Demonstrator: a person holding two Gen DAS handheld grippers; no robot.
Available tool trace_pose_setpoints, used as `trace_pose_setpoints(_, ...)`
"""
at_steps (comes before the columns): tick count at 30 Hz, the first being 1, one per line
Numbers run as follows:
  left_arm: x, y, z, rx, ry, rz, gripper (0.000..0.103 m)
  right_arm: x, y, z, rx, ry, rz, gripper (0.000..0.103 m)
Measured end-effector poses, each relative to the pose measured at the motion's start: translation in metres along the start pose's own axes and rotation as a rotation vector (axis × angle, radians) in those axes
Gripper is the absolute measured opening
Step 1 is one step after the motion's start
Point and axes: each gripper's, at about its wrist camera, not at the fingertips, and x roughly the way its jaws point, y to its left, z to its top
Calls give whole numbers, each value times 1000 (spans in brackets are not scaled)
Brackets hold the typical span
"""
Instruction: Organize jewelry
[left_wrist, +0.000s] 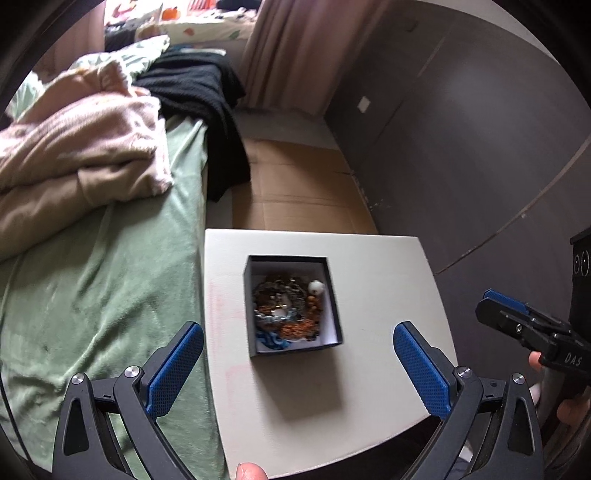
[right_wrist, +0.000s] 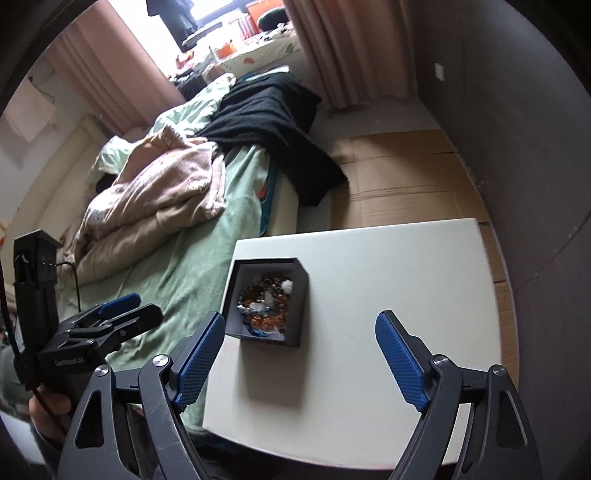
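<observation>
With both the left claw (left_wrist: 297, 363) and right claw (right_wrist: 299, 354) spread wide and empty above the white surface (left_wrist: 388, 295), the tangled jewelry (left_wrist: 286, 308) heaped in the black box (left_wrist: 334, 314) at frame centre could lift out in one clump.

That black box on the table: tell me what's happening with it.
A person holds a two-finger gripper in each hand above a white table. The black box sits open on it, filled with a tangle of jewelry. The left gripper and right gripper are both open, holding nothing, hovering short of the box.
</observation>
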Motion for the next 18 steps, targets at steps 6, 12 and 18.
trace_pose_setpoints(6,-18,-24,-23,64,-39,25,102,-40,-15,-20,11,-85,-46,97)
trace_pose_setpoints(12,-40,-46,-51,137,-106,61,102,-66,-25,-44,27,-124,-83,97)
trace_pose_setpoints(18,-62,-59,-77,169,-158,82,102,-84,-24,-73,7,-150,-119,97)
